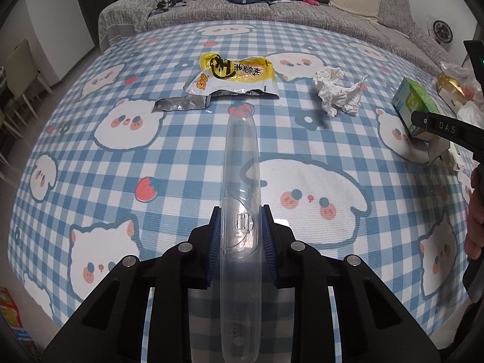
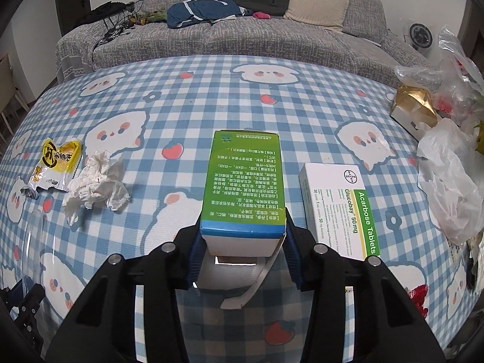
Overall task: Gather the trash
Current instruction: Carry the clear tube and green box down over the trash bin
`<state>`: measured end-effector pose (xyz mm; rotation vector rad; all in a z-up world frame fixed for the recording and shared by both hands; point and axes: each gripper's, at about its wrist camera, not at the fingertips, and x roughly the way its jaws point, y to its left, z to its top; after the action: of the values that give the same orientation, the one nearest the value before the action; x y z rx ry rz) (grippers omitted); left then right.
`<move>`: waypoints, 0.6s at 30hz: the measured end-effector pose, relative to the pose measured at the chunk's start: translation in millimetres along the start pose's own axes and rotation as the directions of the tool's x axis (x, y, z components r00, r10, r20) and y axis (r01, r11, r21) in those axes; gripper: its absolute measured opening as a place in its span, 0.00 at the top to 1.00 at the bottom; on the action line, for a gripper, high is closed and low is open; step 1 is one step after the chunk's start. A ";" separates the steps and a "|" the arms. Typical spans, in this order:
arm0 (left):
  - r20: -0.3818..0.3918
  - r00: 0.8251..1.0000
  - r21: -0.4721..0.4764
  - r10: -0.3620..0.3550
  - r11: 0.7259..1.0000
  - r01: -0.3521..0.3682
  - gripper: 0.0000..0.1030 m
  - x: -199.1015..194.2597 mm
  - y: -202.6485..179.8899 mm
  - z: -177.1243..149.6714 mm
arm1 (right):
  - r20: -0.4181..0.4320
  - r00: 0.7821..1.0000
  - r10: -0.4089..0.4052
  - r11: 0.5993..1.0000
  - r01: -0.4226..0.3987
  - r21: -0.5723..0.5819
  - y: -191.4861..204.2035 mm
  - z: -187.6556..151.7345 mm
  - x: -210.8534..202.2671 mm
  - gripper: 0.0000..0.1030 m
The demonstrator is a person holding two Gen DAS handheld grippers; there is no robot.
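Note:
On the blue checked tablecloth [image 1: 181, 157], my left gripper [image 1: 242, 220] is shut on the near end of a long clear plastic case [image 1: 242, 157], whose far end points at a torn yellow snack wrapper [image 1: 233, 75]. A crumpled white tissue [image 1: 335, 90] lies to the right of the wrapper. In the right wrist view, my right gripper [image 2: 243, 236] is shut on the near end of a green medicine box [image 2: 243, 175] with an open flap hanging below it. The wrapper [image 2: 57, 163] and tissue [image 2: 96, 181] lie to its left.
A white Acarbose tablet box [image 2: 338, 208] lies just right of the green box. Plastic bags [image 2: 447, 175] and a gold-topped carton [image 2: 414, 106] crowd the table's right edge. A grey sofa [image 2: 242, 36] with clothes and a backpack stands behind the table.

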<state>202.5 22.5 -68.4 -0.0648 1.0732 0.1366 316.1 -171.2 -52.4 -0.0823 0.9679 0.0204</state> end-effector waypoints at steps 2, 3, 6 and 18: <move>0.005 1.000 0.000 -0.001 1.000 0.001 0.76 -0.1 -0.3 -0.3 | 0.000 1.000 -0.001 1.000 0.001 0.000 0.7 -1.9 -1.7 0.58; 0.010 1.000 0.001 -0.003 1.000 0.003 0.76 -0.2 -0.4 -0.6 | -0.002 1.000 0.000 1.000 0.000 -0.001 0.8 -2.9 -2.9 0.58; 0.026 1.000 0.024 -0.002 1.000 0.001 0.76 0.1 -1.4 -1.8 | 0.004 1.000 -0.008 1.000 0.008 -0.011 1.4 -7.9 -9.8 0.58; 0.043 0.997 0.043 -0.061 0.997 0.059 0.76 -11.7 -8.2 -6.6 | 0.041 0.999 -0.015 1.000 0.016 -0.010 -0.1 -35.2 -45.1 0.58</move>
<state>192.4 12.7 -61.3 -0.0555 1.0280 0.0613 261.6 -173.2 -35.1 -0.0986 0.9259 0.0129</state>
